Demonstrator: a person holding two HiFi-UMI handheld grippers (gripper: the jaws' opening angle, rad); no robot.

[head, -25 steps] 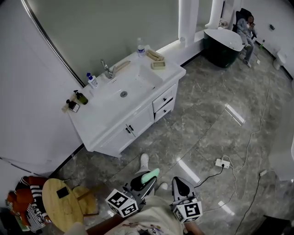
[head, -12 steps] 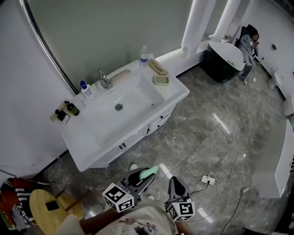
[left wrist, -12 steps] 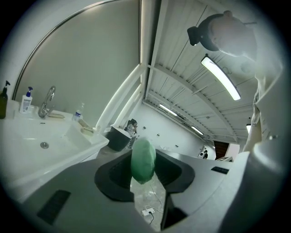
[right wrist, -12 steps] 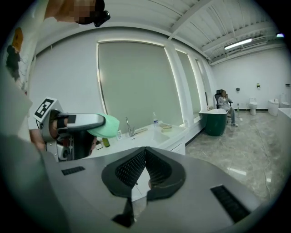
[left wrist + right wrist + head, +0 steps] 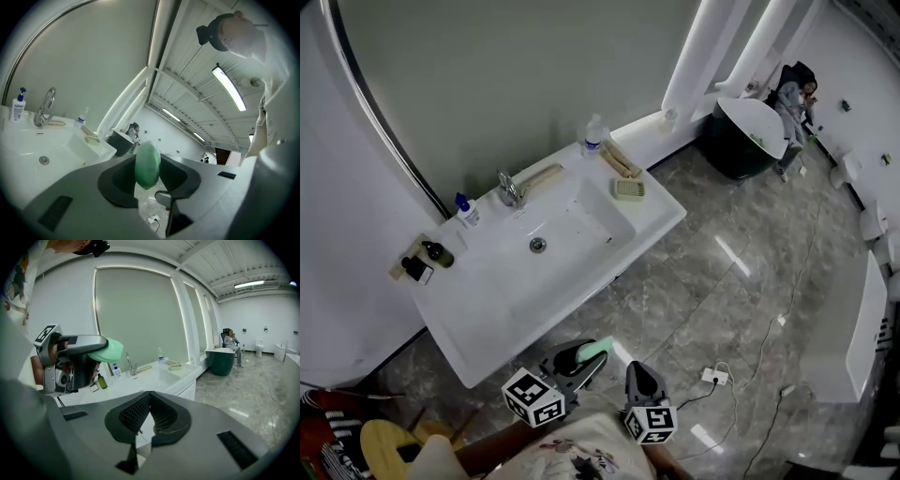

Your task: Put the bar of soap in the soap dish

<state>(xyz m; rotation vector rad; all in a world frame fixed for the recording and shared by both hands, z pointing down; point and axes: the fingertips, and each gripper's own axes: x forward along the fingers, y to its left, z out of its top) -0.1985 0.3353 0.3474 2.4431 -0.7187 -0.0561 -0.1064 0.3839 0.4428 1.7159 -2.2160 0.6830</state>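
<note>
One bar of green soap (image 5: pixel 147 165) is pinched edge-on in your left tongs (image 5: pixel 592 352), well short of the soap dish (image 5: pixel 628 188) on the far right of the white worktop (image 5: pixel 487 309). Your right tongs (image 5: pixel 149 401) are pressed together on nothing. The soap is probably slippery, so a jolt could squirt it onto the floor, and an off-centre release may send it into the basin (image 5: pixel 553 239).

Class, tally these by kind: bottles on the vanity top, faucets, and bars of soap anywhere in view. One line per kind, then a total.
Bottles: 3 - blue-topped pump bottle, dark bottle, clear water bottle
Faucet: 1
Bar of soap: 1
Total: 5
</note>
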